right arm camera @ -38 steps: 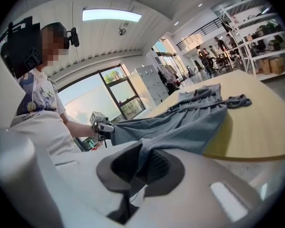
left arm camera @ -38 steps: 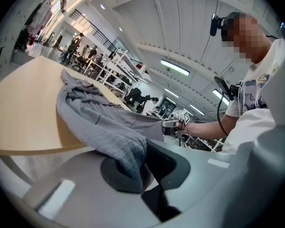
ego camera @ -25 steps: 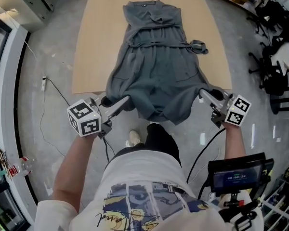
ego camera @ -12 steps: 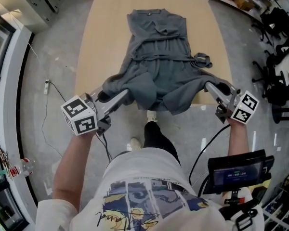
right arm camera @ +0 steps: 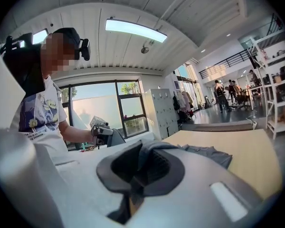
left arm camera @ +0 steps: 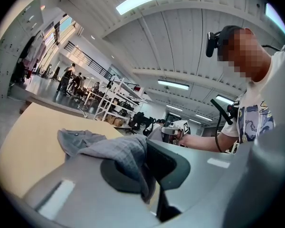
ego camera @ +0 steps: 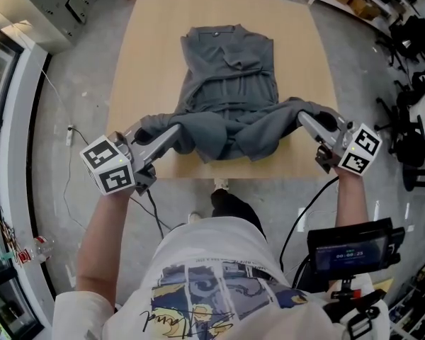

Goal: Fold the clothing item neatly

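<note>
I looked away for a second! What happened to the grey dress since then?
The left gripper and right gripper lifted the dress hem from below the table edge and carried it over the table, toward the collar. Both kept their grip. The collar end stayed flat.

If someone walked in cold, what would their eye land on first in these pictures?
Most likely the grey dress spread on the tan table, collar at the far end. Its near hem is pinched up off the table at both corners, by the left claw and the right claw, each shut on the fabric. The black-and-white marker cubes behind the claws also stand out.
</note>
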A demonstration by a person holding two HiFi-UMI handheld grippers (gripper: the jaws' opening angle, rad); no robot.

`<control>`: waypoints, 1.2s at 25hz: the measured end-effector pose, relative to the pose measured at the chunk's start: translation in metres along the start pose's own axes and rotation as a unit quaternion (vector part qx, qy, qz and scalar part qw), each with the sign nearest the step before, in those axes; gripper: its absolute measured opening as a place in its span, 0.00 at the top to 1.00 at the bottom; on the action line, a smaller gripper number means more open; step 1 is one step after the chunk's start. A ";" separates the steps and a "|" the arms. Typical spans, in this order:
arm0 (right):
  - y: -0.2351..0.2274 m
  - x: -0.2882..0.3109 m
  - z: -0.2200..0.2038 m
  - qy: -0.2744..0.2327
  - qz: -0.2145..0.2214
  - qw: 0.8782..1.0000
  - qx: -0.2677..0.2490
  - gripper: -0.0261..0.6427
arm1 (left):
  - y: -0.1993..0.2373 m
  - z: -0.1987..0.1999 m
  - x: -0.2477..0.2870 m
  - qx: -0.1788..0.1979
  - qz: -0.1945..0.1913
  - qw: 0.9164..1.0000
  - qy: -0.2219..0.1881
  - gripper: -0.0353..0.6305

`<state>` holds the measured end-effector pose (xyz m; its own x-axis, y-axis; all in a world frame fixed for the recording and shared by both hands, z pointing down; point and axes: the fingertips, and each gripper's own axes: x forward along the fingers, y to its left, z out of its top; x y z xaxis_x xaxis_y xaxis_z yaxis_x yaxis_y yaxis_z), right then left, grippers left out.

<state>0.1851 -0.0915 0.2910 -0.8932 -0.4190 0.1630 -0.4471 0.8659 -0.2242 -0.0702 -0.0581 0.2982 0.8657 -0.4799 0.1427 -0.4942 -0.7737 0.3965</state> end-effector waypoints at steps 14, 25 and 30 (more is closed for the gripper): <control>-0.119 0.045 0.020 0.010 0.018 1.000 -0.002 0.95 | 0.096 0.037 0.065 0.001 0.045 0.999 0.019 0.91; -0.212 0.073 0.006 0.020 -0.001 1.000 0.013 0.95 | 0.174 0.044 0.115 0.000 0.064 0.997 0.034 0.91; -0.245 0.085 0.012 0.018 -0.020 1.000 0.010 0.95 | 0.204 0.056 0.124 0.000 0.079 0.996 0.032 0.91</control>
<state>0.2183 -0.3424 0.3484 -0.8729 -0.4419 0.2066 -0.4828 0.8434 -0.2359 -0.0678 -0.2985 0.3458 0.7804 -0.5683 0.2609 -0.6247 -0.6902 0.3653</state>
